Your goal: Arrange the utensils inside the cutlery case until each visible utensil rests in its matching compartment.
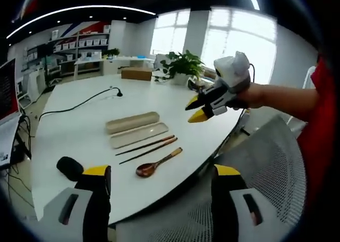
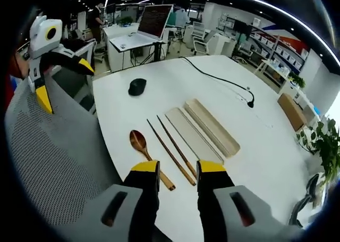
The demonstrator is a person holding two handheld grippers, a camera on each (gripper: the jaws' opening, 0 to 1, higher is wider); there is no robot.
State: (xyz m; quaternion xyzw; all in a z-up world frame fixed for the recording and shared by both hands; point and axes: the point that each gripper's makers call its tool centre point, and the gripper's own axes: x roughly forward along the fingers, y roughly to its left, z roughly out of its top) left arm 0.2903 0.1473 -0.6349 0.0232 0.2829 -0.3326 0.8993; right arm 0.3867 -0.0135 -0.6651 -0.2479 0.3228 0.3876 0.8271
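Utensils are lying mid-frame on the white table: wooden spoon, two chopsticks, then the open cutlery case and its lid. Left gripper and right gripper are hovering released, jaws apart, grasping nothing.

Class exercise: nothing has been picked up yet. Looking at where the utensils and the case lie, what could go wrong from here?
1. The two chopsticks lie close together, thin and flat on the table; a grab may catch both or slip.
2. The spoon lies near the table edge by the chair and could be nudged off.
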